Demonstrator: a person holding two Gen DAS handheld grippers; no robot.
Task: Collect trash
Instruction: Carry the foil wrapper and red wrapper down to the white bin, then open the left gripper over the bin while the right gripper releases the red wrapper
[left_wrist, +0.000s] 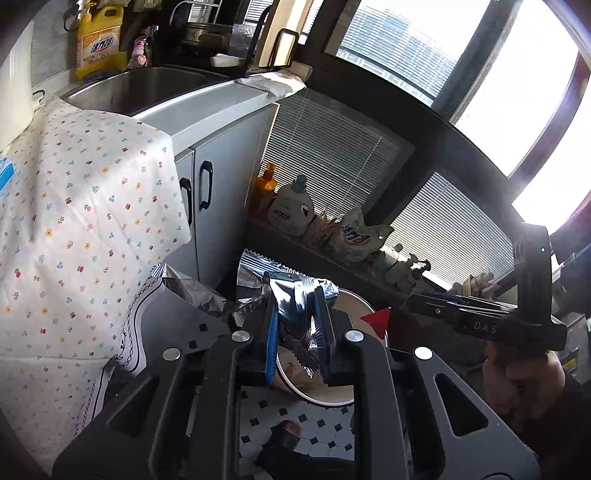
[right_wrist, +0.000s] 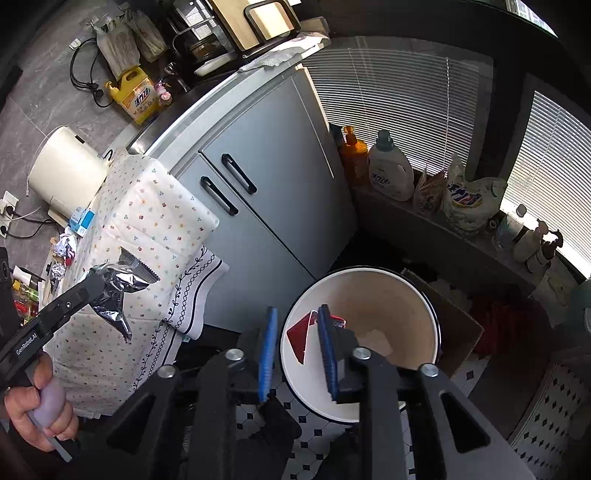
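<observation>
The worktop (right_wrist: 122, 306) is covered with a floral cloth (right_wrist: 155, 218), and a blue box (right_wrist: 83, 220), crumpled wrappers (right_wrist: 65, 246) and foil scraps (right_wrist: 58, 274) are scattered at its far end. The white bin (right_wrist: 424, 306) is parked on the tiled floor (right_wrist: 325, 432).

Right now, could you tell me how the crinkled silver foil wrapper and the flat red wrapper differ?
The silver foil wrapper is crumpled, shiny and larger; the red wrapper is flat, matte and smaller. The silver one hangs clamped in the left gripper beside the tablecloth; the red one is over the cream bin, at the open right gripper.
</observation>
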